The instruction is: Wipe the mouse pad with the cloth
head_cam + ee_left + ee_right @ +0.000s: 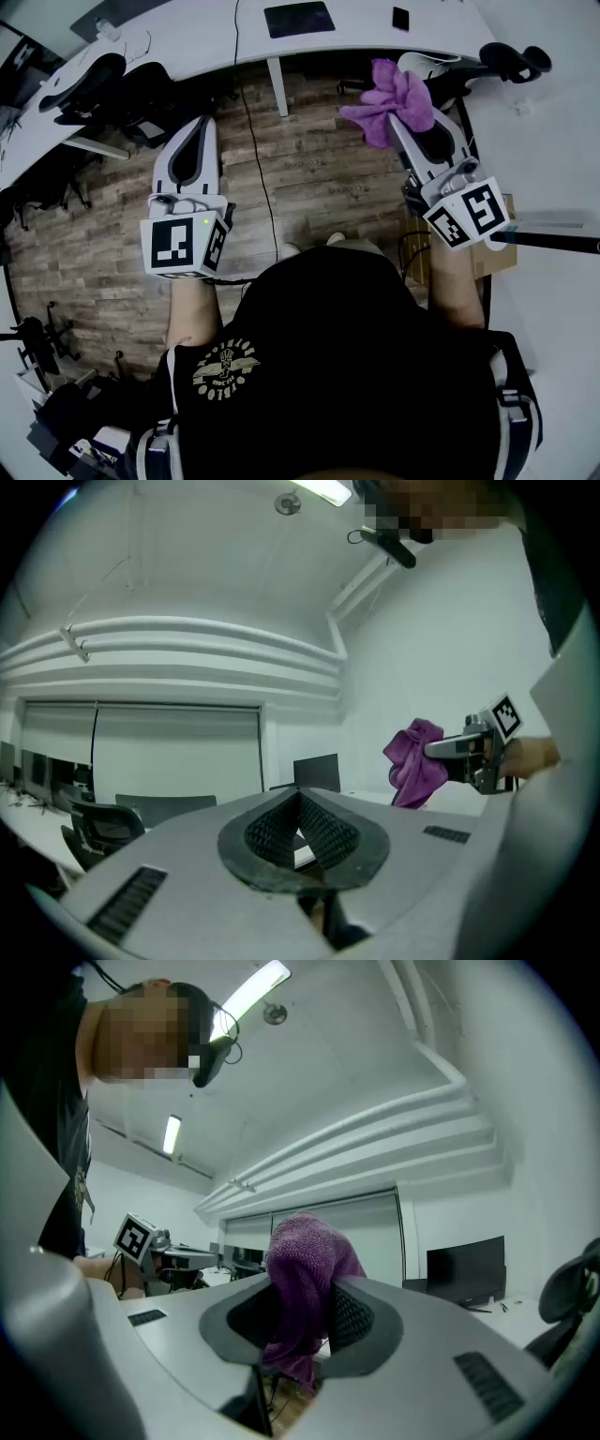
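Observation:
The dark mouse pad lies on the curved white desk far ahead in the head view. My right gripper is held up in the air, short of the desk, shut on a purple cloth that bunches over its tips. In the right gripper view the cloth hangs down between the pads. My left gripper is also raised over the floor, shut with nothing in it; its pads meet at the tip. From the left gripper view the cloth shows off to the right.
A black phone lies on the desk right of the pad. Black office chairs stand at the left and another chair at the right. A cable runs across the wooden floor. A cardboard box sits by my right arm.

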The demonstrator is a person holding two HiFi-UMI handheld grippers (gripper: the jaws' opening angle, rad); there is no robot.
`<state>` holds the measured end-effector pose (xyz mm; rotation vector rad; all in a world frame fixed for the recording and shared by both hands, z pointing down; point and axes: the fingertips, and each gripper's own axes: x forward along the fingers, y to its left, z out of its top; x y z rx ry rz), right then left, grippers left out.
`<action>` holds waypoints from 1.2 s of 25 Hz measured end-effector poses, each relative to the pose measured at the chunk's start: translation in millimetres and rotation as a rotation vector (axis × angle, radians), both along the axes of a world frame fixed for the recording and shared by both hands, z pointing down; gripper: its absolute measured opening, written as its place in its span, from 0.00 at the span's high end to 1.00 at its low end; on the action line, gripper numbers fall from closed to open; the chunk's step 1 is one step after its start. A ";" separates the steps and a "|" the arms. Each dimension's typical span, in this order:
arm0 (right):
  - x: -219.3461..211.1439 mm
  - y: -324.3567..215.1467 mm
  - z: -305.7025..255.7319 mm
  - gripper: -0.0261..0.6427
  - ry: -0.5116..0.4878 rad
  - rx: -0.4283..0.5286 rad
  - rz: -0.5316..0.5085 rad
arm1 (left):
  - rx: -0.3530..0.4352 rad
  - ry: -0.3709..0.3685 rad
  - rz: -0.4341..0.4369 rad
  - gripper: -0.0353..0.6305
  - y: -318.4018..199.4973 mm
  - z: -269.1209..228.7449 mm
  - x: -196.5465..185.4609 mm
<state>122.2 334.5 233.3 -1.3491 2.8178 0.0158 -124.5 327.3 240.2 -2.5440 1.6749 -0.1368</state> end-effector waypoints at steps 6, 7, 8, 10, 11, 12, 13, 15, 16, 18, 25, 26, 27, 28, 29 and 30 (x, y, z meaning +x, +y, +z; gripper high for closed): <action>30.2 -4.8 9.5 0.80 -0.020 -0.022 -0.027 | 0.012 -0.013 -0.013 0.94 -5.9 -5.1 37.9; 36.7 -3.0 14.1 0.79 -0.030 -0.032 -0.030 | 0.010 -0.006 -0.024 0.94 -4.4 -3.0 42.6; 42.8 -1.3 19.0 0.79 -0.036 -0.041 -0.031 | 0.004 0.000 -0.034 0.94 -3.1 0.0 46.3; 51.6 -1.3 29.3 0.79 -0.042 -0.061 -0.026 | -0.014 0.006 -0.055 0.94 -3.0 6.0 48.5; 54.9 -2.4 34.7 0.79 -0.045 -0.074 -0.024 | -0.021 0.005 -0.068 0.94 -3.7 8.1 47.8; 58.7 -3.4 40.1 0.79 -0.049 -0.089 -0.025 | -0.026 0.001 -0.081 0.94 -4.2 9.9 47.0; 63.6 -3.9 45.3 0.79 -0.053 -0.102 -0.026 | -0.030 -0.003 -0.094 0.94 -4.1 11.6 47.0; 76.8 -4.0 53.6 0.79 -0.060 -0.120 -0.025 | -0.036 -0.010 -0.116 0.94 -1.6 15.6 50.3; 83.9 -3.7 56.1 0.79 -0.063 -0.124 -0.024 | -0.038 -0.012 -0.124 0.94 0.9 17.8 53.0; 95.7 -2.8 56.6 0.79 -0.071 -0.121 -0.021 | -0.042 -0.018 -0.133 0.94 6.7 20.5 58.6; 113.6 -11.0 53.8 0.79 -0.102 -0.106 -0.011 | -0.058 -0.032 -0.134 0.94 8.9 31.4 68.9; 113.5 -11.8 55.9 0.79 -0.105 -0.107 -0.012 | -0.062 -0.034 -0.136 0.94 8.1 34.6 67.8; 113.1 -13.1 58.1 0.79 -0.107 -0.110 -0.013 | -0.065 -0.033 -0.138 0.94 6.5 37.5 66.7; 112.3 -15.0 60.0 0.79 -0.107 -0.112 -0.014 | -0.067 -0.030 -0.138 0.94 4.0 39.9 65.9; 111.0 -17.5 61.6 0.79 -0.105 -0.114 -0.016 | -0.069 -0.028 -0.136 0.94 0.5 41.8 65.4; 109.2 -20.4 63.0 0.79 -0.101 -0.116 -0.017 | -0.068 -0.027 -0.132 0.94 -3.5 43.3 65.1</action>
